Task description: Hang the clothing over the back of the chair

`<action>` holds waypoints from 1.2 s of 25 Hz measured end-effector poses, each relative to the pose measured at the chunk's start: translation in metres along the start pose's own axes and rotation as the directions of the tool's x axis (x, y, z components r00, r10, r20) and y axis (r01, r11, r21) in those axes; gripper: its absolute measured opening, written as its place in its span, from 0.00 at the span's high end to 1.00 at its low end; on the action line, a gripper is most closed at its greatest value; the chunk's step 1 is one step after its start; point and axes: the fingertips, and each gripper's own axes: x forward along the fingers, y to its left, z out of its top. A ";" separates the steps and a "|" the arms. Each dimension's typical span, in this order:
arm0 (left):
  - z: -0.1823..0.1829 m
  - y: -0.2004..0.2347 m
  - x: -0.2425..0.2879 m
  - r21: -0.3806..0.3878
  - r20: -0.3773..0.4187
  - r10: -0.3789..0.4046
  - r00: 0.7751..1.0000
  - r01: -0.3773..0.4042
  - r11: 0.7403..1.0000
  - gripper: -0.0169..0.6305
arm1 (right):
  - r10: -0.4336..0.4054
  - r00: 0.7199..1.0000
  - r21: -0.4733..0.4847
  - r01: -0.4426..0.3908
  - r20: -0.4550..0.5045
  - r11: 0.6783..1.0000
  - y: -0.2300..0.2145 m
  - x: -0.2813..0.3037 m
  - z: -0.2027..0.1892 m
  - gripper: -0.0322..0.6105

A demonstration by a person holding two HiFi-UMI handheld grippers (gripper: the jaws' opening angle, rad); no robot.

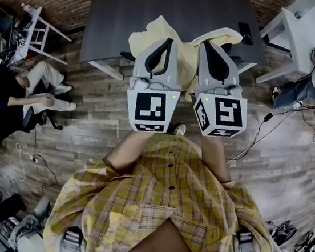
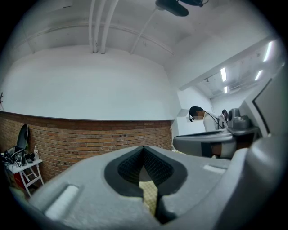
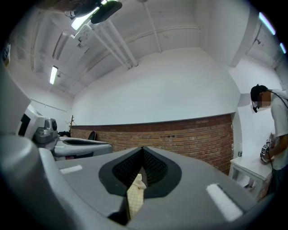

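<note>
A pale yellow garment hangs in front of me, held up by both grippers side by side. My left gripper is shut on its left part, and yellow checked cloth shows pinched between the jaws in the left gripper view. My right gripper is shut on the right part, with a fold of the cloth standing out of its jaws. Both point up and away toward a brick wall. The chair is almost wholly hidden behind the garment; dark bits peek out at its sides.
A dark table with a phone stands just beyond the garment. A person sits at the left by a white stool. A white table, another person and floor cables are at the right.
</note>
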 end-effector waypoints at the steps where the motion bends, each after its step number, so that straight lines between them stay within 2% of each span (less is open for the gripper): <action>1: -0.002 0.000 -0.002 0.000 -0.002 0.002 1.000 -0.002 1.000 0.97 | 0.000 1.000 -0.004 0.000 0.000 1.000 0.002 -0.002 -0.002 0.94; 17: -0.034 -0.018 -0.032 0.003 -0.020 0.018 1.000 -0.018 1.000 0.97 | 0.027 0.999 -0.019 -0.027 -0.037 0.999 0.018 -0.032 -0.038 0.94; 30: -0.047 -0.023 -0.041 0.000 -0.019 0.014 1.000 -0.014 1.000 0.97 | -0.004 0.999 -0.027 0.003 -0.033 1.000 0.012 -0.042 -0.053 0.94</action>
